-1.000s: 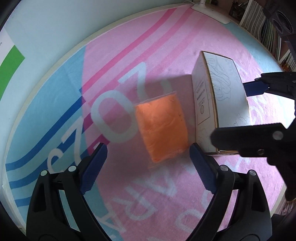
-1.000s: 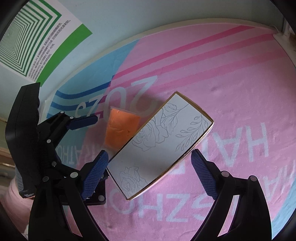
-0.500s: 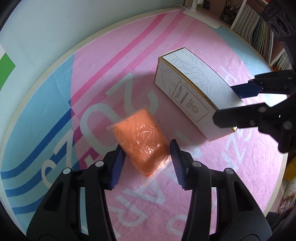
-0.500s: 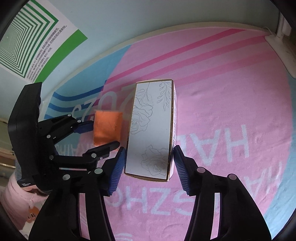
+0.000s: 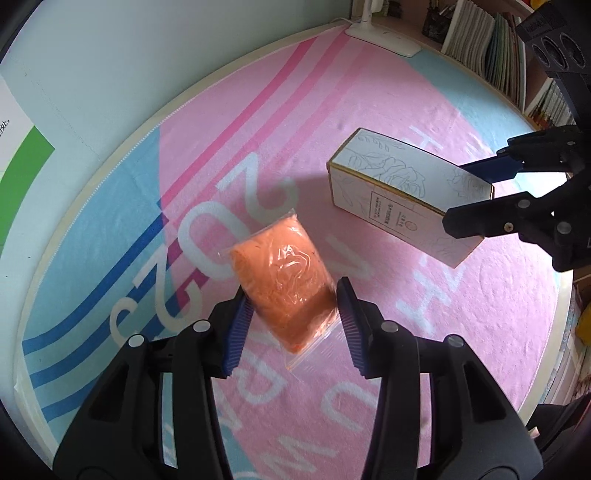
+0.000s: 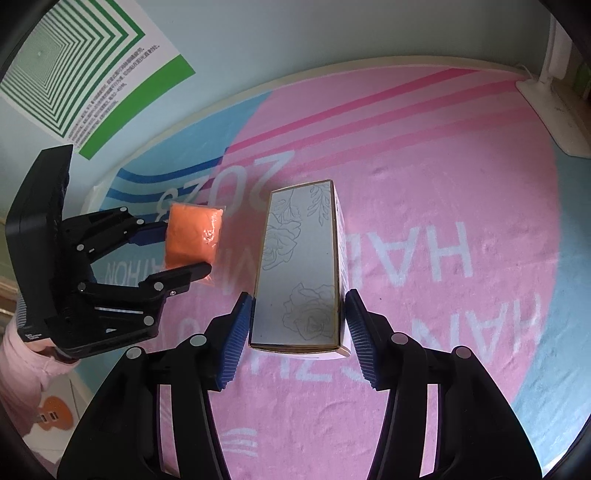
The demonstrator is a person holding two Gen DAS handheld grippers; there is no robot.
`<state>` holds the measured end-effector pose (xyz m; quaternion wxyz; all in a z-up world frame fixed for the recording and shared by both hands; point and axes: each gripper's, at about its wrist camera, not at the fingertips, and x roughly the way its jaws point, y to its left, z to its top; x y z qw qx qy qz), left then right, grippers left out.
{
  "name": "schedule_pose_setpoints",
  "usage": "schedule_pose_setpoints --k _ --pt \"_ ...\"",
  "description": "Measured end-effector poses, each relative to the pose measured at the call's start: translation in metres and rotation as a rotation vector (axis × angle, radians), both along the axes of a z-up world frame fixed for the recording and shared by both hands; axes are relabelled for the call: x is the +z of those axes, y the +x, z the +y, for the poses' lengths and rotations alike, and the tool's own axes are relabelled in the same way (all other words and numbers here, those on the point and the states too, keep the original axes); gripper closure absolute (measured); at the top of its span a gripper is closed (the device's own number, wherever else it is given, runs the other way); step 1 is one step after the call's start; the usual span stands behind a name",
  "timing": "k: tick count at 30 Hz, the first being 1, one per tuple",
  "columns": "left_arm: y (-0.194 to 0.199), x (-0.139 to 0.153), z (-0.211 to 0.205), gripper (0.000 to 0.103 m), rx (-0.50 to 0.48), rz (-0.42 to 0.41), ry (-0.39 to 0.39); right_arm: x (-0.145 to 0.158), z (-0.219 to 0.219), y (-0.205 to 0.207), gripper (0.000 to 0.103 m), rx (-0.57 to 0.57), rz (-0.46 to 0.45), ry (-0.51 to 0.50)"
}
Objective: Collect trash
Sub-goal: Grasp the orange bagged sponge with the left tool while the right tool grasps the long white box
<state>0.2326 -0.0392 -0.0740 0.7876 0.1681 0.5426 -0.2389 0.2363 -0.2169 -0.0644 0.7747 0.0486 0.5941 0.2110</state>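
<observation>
We have the clear plastic bag of orange stuffing (image 5: 286, 286) pinched between the blue pads of our left gripper (image 5: 291, 325) — jaws part-way closed on it. Our right gripper (image 6: 299, 334) clamps the near end of the white cardboard box with line-drawn roses (image 6: 301, 264). Both hang above the round pink and blue rug (image 6: 443, 206), the box right of the bag.

Round pink-blue rug (image 5: 461, 332), bookshelf (image 5: 491, 48), pale wall (image 6: 295, 33)
</observation>
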Motion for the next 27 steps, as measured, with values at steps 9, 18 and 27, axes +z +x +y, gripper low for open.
schedule_pose_setpoints --k 9,18,27 --pt "-0.053 -0.001 -0.005 0.060 -0.050 0.042 0.000 0.000 -0.015 -0.049 0.050 0.015 0.005 -0.039" --pt "-0.086 -0.038 -0.004 0.031 0.004 0.153 0.021 -0.023 -0.016 -0.074 0.011 -0.014 0.046 -0.079" --pt "-0.075 -0.044 -0.010 0.026 0.036 0.141 0.028 -0.030 0.002 -0.054 0.015 0.006 0.021 -0.128"
